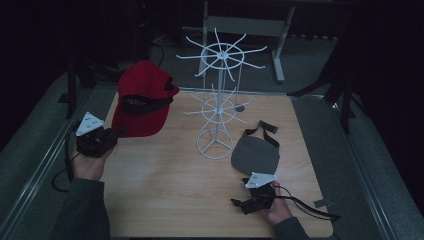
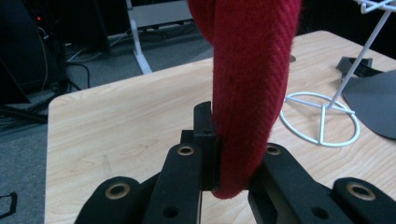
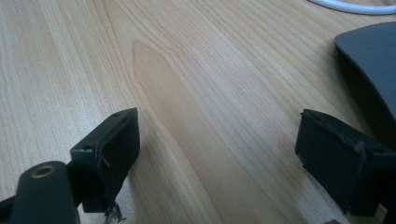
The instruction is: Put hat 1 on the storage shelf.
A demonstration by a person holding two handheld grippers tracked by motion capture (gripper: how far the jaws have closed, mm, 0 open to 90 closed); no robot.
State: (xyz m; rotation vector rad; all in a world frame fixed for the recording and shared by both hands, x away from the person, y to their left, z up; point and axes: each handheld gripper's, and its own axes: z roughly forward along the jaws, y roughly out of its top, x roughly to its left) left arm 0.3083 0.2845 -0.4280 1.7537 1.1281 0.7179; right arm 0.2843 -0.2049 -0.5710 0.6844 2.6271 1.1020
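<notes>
Left gripper [image 1: 107, 137] is clamped on the brim of the red cap [image 1: 142, 97], which is held lifted above the left part of the wooden table [image 1: 165, 200]. A white wire rack [image 1: 217, 95] is seen standing mid-table. A grey cap [image 1: 256, 154] is laid flat beside its base. Right gripper [image 1: 247, 202], jaws spread wide and empty, is held low near that cap.
</notes>
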